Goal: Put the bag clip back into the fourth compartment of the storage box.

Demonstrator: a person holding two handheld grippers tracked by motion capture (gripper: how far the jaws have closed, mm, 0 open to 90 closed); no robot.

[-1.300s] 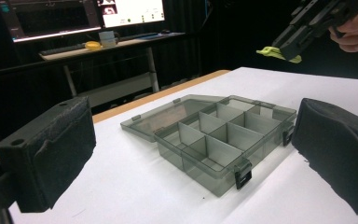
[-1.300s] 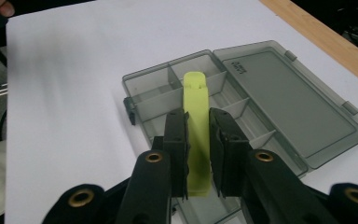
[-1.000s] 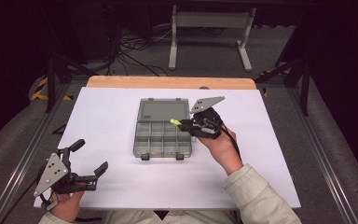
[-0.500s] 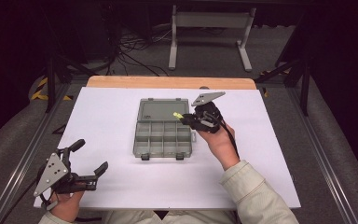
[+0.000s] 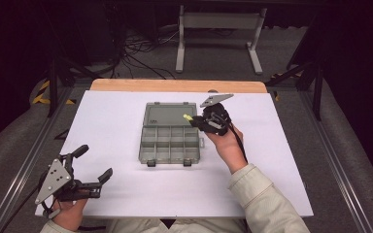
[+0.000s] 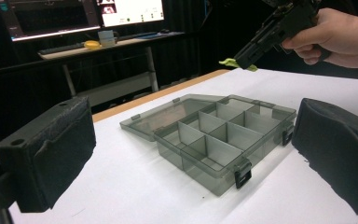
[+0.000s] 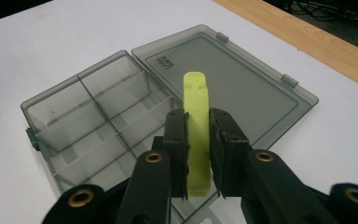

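**Yellow clip held over the open organiser box**

White sheeting covers the worktop (image 5: 126,126). High view: smoky translucent box (image 5: 170,141), lid flat open; left tongs (image 5: 93,165) gape near its front-left.

Left gripper view: padded jaws wide apart, box (image 6: 214,135) between.

Right gripper view: right tongs (image 7: 198,149) clamp a smooth yellow-green plastic clip (image 7: 196,135) above the lid (image 7: 233,84).

Lab/recording rig w/ metal frame rails (image 5: 26,160); floor cables (image 5: 136,56); monitors (image 6: 130,10) on bench

The right gripper (image 7: 198,154) is closed on a yellow-green clip (image 7: 196,135), held above an open grey organizer box (image 7: 98,121). The box's flat lid (image 7: 228,79) lies toward 1 o'clock on the white tabletop (image 7: 51,42).
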